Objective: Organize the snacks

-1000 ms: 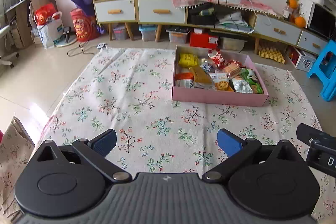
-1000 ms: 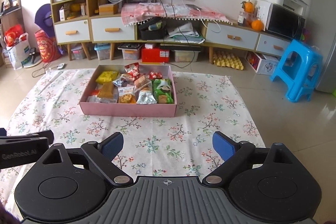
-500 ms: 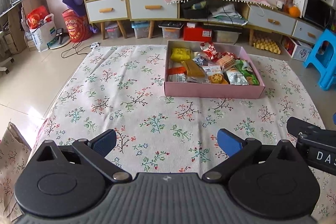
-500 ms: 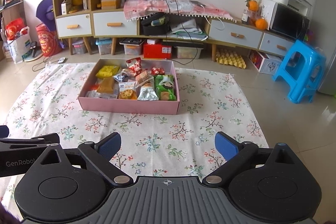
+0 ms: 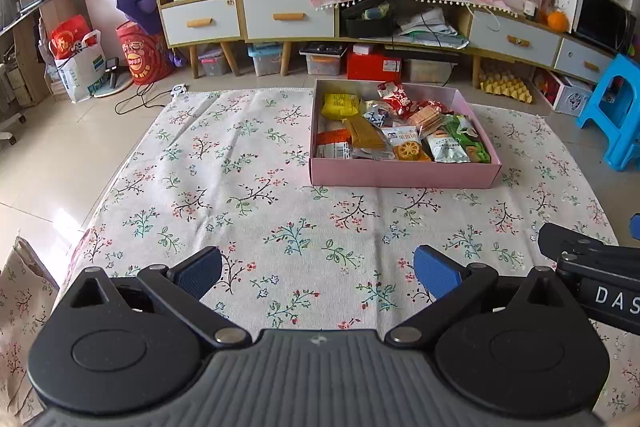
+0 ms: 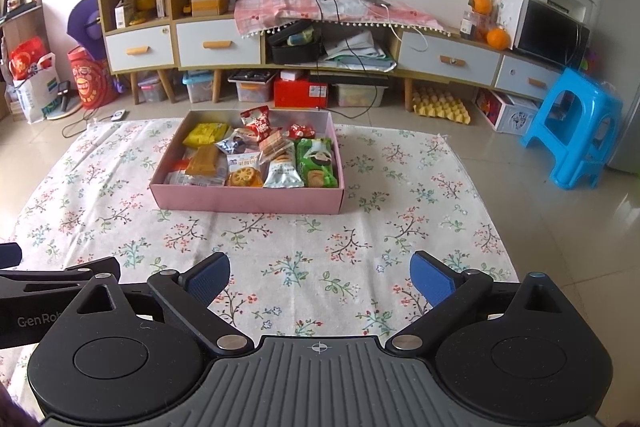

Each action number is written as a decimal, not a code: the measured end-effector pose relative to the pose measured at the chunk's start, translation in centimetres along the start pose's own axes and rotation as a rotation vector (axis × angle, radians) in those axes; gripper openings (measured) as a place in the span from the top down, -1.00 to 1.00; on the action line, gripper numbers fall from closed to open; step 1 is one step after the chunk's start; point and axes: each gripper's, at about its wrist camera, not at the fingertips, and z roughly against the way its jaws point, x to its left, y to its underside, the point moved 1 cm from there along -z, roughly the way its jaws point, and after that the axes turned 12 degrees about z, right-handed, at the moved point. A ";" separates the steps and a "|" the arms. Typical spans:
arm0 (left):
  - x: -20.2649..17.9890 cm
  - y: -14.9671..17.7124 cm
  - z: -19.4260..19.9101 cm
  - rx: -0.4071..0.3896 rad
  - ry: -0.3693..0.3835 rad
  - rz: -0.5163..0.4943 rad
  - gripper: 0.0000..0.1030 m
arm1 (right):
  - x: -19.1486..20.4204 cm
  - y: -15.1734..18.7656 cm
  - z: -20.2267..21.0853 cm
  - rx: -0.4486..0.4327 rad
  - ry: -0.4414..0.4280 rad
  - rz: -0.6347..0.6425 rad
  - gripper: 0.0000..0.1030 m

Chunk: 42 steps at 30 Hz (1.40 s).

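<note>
1. The snacks [image 6: 256,157] all lay inside a flat pink box [image 6: 248,201] on the flowered cloth [image 6: 320,247] on the floor.
2. No snack lay loose on the cloth in either view.
3. The left tongs [image 5: 316,273] were spread wide and held nothing.
4. The right tongs [image 6: 320,273] were spread wide too, with nothing between the blue pads [image 6: 430,277].
5. In the left wrist view the pink box [image 5: 400,177] sat in the upper right of the frame, well apart from the tongs.
6. In the right wrist view the box sat above the middle, a little to the left, and also well apart.
7. So the box lay almost straight ahead of the right tongs and off to one side of the left tongs. My guess was that the right tongs had the straighter way in.
8. The long side of the box ran left to right across both views, with one long wall facing the tongs.
9. The snacks looked jumbled, with some lying over others, like the red pack [image 6: 258,123] at the back of the box.
10. The picture fit two stories: snacks all gathered into the box and done, or a messy box waiting to be sorted. I could not tell which.
</note>
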 end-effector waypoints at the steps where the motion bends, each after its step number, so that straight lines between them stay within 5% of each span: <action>1: 0.0 0.0 0.0 0.001 0.000 0.001 -0.99 | 0.0 0.0 0.0 0.000 0.000 0.000 -0.91; 42: -0.8 0.3 0.2 -0.034 -0.035 -0.054 -0.98 | 0.0 0.0 -0.2 0.007 0.003 -0.002 -0.91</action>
